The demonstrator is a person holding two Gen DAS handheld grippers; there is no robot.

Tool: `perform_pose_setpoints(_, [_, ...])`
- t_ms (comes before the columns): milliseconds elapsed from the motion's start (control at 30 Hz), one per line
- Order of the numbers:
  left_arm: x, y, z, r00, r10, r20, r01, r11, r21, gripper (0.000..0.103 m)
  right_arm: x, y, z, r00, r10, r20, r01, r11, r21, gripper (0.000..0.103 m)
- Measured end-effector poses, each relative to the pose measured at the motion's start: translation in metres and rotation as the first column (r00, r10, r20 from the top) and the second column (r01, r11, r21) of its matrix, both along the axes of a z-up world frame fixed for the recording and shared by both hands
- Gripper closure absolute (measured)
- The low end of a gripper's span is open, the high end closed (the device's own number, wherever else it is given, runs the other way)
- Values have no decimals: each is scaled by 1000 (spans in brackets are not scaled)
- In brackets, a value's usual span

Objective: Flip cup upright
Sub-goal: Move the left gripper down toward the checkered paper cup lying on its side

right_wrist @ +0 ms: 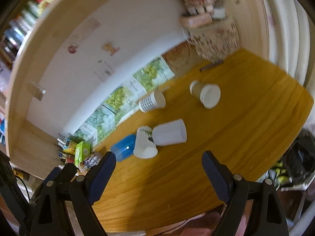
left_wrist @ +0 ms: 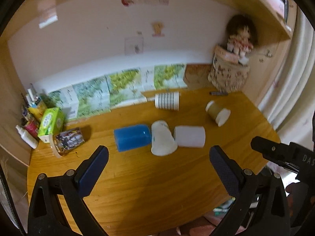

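Note:
Several cups lie on their sides on the wooden desk (left_wrist: 149, 181). A blue cup (left_wrist: 132, 137), a white paper cup (left_wrist: 162, 141) and a plain white cup (left_wrist: 190, 136) lie touching in a row mid-desk. A striped cup (left_wrist: 167, 100) and a brown cup with white rim (left_wrist: 217, 113) lie farther back. A printed cup (left_wrist: 67, 142) lies at the left. The same cups show in the right wrist view: blue (right_wrist: 124, 147), paper (right_wrist: 144, 143), plain white (right_wrist: 170, 132), striped (right_wrist: 151, 100), brown (right_wrist: 205, 94). My left gripper (left_wrist: 157, 154) is open and empty, above the near desk. My right gripper (right_wrist: 158, 159) is open and empty.
A doll in a patterned bag (left_wrist: 230, 68) stands at the back right corner. Boxes, bottles and a green carton (left_wrist: 51, 123) crowd the left edge. Printed sheets (left_wrist: 122, 86) lean along the back wall. A dark pen (left_wrist: 218, 93) lies near the bag. The desk's right edge drops off by a curtain (left_wrist: 291, 90).

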State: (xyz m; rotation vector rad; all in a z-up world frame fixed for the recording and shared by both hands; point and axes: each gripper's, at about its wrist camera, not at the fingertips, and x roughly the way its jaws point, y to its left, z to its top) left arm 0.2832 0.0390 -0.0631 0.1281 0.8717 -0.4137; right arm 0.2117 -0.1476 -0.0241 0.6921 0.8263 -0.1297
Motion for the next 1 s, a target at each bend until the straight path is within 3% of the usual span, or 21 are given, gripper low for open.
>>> perform_pose_setpoints(100, [7,-5,-9,999,-33,-15,34,998,45,1,6,2,-9,999,5,-33,-3,999,44,14])
perform_pose_setpoints(233, [12,-15,-15,997,-74,29,69,987,148,1,12,3,-20,998,22,-58,-17,995,94,13])
perform_pose_setpoints(467, [29,-38,-21,983,-149,111,105,940,324,1,31,-5,-36,994,71,-82,-53,979,199,14])
perform_pose_setpoints(833, [73,-102,-36,955,-276,104,184,833,521,1,80,-56,-51,993,92,-70,-66,951,302,14])
perform_pose_setpoints(1000, [92,-128,-54,931,-361,58,260,765,589,1,97,-82,-69,993,83,-84,-47,931,362,14])
